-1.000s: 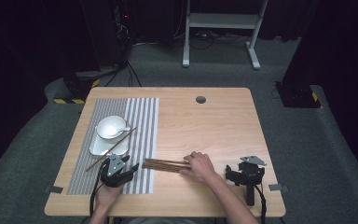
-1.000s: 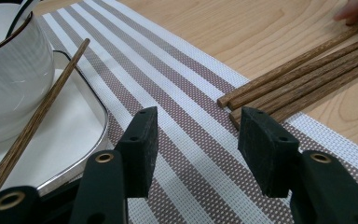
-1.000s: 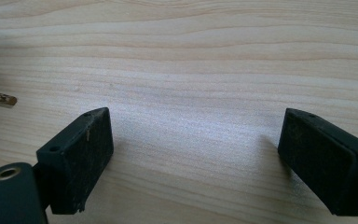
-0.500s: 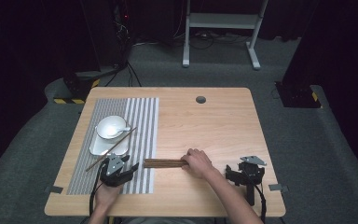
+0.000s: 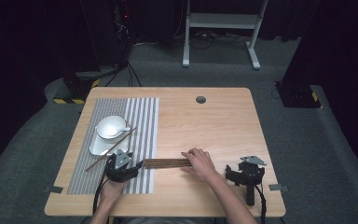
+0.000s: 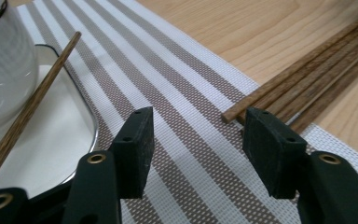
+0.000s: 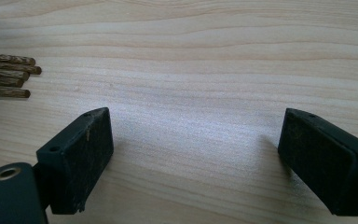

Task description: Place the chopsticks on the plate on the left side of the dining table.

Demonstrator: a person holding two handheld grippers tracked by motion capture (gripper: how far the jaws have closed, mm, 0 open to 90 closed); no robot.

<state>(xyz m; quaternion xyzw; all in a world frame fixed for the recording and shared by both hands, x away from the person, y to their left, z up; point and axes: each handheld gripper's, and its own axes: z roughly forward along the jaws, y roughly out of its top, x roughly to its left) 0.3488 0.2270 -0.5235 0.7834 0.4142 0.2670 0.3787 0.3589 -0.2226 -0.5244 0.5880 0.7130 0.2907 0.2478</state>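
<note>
white bowl [image 5: 110, 127] holds a spoon [image 5: 121, 129], on a tray [image 5: 98, 147].

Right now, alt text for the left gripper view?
The left gripper, its black jaws open, hovers over the grey-and-white striped placemat, close to the tips of the bundled dark wooden chopsticks. A single wooden chopstick rests on the white tray.

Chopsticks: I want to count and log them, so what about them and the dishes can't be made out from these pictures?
- Chopsticks, high view: too small to count; the right hand covers their far ends.
- Left gripper view: the bundle overlaps and is cut off by the edge.
- Right gripper view: the ends are cut off at the left edge.
- Bowl: contents too small to tell; cut off in the left gripper view.
</note>
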